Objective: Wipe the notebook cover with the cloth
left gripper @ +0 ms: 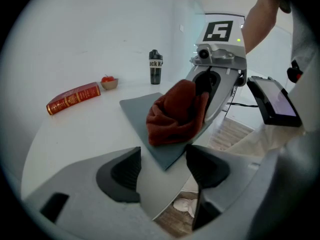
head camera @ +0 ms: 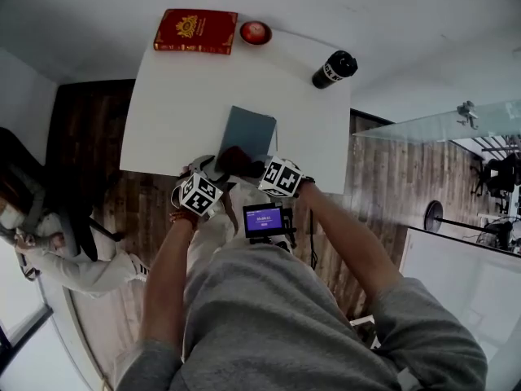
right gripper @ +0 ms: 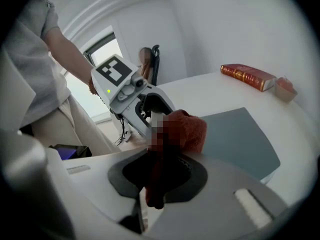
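A grey-blue notebook lies flat on the white table close to its near edge. A dark red cloth rests bunched on the notebook's near corner. My right gripper is shut on the cloth, a fold of it pinched between the pads. My left gripper hovers open just left of it at the table edge, nothing between its fingers, the notebook's corner a little ahead.
At the table's far side lie a red book, a small red bowl and a black bottle. A lit screen device hangs at my chest. A person sits left; a glass panel stands right.
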Tool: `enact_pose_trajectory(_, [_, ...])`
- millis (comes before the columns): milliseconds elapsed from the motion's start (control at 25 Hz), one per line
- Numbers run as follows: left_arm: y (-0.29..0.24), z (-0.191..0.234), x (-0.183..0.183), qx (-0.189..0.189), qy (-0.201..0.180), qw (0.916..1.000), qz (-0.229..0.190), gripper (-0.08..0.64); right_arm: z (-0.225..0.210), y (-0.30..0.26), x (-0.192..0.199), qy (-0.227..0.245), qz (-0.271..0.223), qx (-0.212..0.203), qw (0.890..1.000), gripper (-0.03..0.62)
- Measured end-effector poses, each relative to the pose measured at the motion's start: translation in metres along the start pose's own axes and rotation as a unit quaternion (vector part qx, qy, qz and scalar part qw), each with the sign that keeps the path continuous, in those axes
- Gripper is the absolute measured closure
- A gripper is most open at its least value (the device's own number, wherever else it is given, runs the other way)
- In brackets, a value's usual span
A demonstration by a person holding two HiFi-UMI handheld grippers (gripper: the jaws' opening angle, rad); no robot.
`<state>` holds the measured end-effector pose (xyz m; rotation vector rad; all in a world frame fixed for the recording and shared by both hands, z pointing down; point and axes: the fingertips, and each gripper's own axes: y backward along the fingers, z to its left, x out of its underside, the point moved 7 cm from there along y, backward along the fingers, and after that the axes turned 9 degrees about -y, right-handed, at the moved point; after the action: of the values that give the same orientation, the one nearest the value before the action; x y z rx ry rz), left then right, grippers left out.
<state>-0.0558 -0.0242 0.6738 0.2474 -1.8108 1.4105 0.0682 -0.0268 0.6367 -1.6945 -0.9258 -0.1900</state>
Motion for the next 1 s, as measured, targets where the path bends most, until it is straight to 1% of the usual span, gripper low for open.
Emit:
enact_pose_trajectory(120, [0.0,0.0,-0.001,-0.001,-0.003,1.0,-0.004,0.272,-0.013,0.021,-0.006,0.008,-0.037,0.003,0.999,0.535])
enact_pose_trajectory(240, [0.0,0.001,0.0,-0.004,-0.004,1.0,-0.004,0.272,-0.041,0.044,-0.016,0.014,-0.059,0.032,0.998,0.535])
enact_pose_trajectory(320, [0.0,0.001,0.0,-0.004,-0.003,1.0,-0.004,0.272,-0.065,0.062,-0.022,0.011,-0.075,0.063,0.995,0.535])
enact_pose_trajectory(400, [0.0,0.0,0.0,-0.003,-0.003,1.0,-0.003,0.272,-0.089,0.081,-0.028,0.004,-0.094,0.102,0.99,0.535])
enact_pose_trajectory(560, [0.001,0.0,0.0,-0.005,-0.003,1.0,-0.003,0.27,-0.135,0.114,-0.036,-0.019,-0.124,0.186,0.974,0.535])
enact_pose_trajectory(640, [0.001,0.0,0.0,-0.004,-0.002,1.0,-0.002,0.27,-0.151,0.117,-0.031,-0.041,-0.121,0.21,0.969,0.535])
enact_pose_trajectory(760, [0.001,0.0,0.0,-0.004,0.0,1.0,-0.001,0.27,-0.162,0.103,-0.015,-0.076,-0.092,0.216,0.969,0.535])
enact_pose_trajectory(840, [0.001,-0.001,0.0,-0.003,0.0,1.0,-0.001,0.27,-0.161,0.086,-0.003,-0.099,-0.069,0.208,0.971,0.535])
enact_pose_trajectory(920, [0.0,-0.001,-0.001,-0.002,0.0,1.0,0.0,0.27,-0.156,0.072,0.005,-0.126,-0.063,0.199,0.97,0.534])
enact_pose_trajectory(1000, [0.0,0.0,-0.001,-0.003,0.0,1.0,-0.001,0.27,-0.153,0.065,0.006,-0.139,-0.066,0.198,0.968,0.537])
